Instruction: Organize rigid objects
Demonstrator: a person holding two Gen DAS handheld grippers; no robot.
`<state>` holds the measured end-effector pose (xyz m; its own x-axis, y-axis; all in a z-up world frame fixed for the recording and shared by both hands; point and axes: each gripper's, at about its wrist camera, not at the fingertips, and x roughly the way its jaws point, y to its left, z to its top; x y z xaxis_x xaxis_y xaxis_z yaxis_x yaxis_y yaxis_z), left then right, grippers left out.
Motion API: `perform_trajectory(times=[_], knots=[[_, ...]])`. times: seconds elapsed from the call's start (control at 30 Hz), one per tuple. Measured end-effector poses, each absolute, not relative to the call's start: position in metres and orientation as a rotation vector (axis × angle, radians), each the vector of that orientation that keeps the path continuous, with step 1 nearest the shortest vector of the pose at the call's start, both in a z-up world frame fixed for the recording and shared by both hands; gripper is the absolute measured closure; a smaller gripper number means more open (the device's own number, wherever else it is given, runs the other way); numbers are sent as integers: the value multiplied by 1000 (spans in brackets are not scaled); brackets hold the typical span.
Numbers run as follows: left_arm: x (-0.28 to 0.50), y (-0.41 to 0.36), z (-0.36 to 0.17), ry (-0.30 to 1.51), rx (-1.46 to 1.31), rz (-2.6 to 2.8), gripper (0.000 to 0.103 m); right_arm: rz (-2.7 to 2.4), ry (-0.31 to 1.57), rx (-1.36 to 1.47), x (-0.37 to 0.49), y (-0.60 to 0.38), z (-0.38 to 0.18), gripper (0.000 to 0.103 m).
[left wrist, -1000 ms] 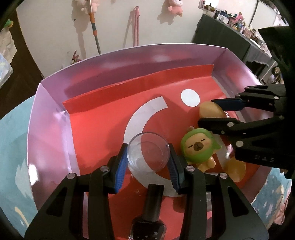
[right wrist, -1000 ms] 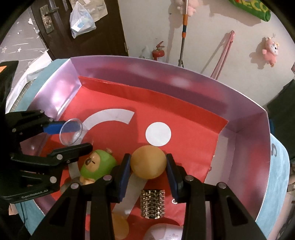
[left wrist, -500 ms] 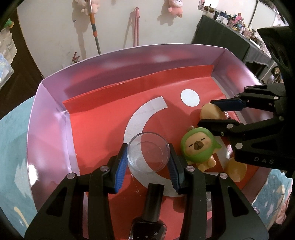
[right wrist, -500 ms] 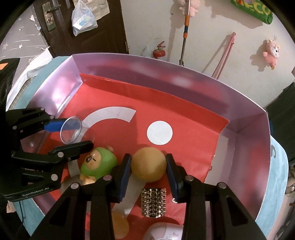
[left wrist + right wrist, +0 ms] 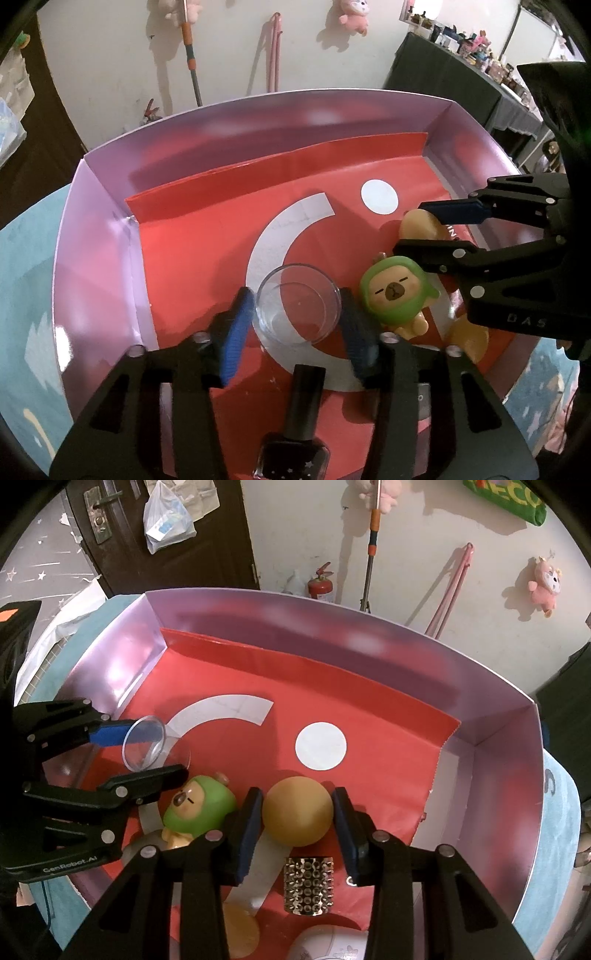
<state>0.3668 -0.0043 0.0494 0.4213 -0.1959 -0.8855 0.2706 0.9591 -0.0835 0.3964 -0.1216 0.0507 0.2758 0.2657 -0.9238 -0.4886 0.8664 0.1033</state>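
A pink-walled box [image 5: 96,236] with a red floor holds the objects. My left gripper [image 5: 297,312] is shut on a clear glass cup [image 5: 298,308] and holds it just above the floor; it also shows in the right wrist view [image 5: 146,744]. My right gripper [image 5: 297,812] is shut on a tan ball [image 5: 297,810], seen in the left wrist view [image 5: 419,229] too. A green capybara toy [image 5: 395,295] lies between the two grippers.
A dark nail polish bottle [image 5: 295,424] lies under my left gripper. A studded silver cylinder [image 5: 308,884], a second tan ball [image 5: 240,934] and a white round object [image 5: 328,945] lie near the box's front. The box's far half shows bare red floor.
Both grippers have drawn back and risen slightly with the cup and the ball held. The other objects have not moved.
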Motion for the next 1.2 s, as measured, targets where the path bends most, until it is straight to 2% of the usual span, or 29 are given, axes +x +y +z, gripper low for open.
perform_trajectory(times=[0.17, 0.33, 0.4, 0.57, 0.67, 0.8, 0.93, 1.07, 1.2], knots=[[364, 0, 53, 1078, 55, -286, 51, 519, 1181, -198, 397, -124, 56, 53], [359, 6, 61, 1065, 21, -284, 50, 511, 1157, -177, 394, -128, 69, 53], [354, 7, 67, 1056, 11, -279, 46, 510, 1140, -160, 391, -132, 78, 52], [328, 9, 91, 988, -17, -274, 30, 502, 1079, -142, 375, -140, 106, 41], [309, 8, 106, 944, -24, -278, 30, 501, 1034, -122, 359, -144, 128, 31], [283, 8, 126, 871, -28, -269, 23, 503, 975, -110, 337, -149, 153, 22], [259, 9, 144, 792, -27, -253, 22, 496, 911, -89, 312, -157, 176, 11], [230, 10, 157, 728, -29, -228, 21, 483, 844, -78, 281, -167, 197, 6], [199, 11, 167, 669, -18, -220, 13, 467, 776, -64, 246, -176, 215, 0]])
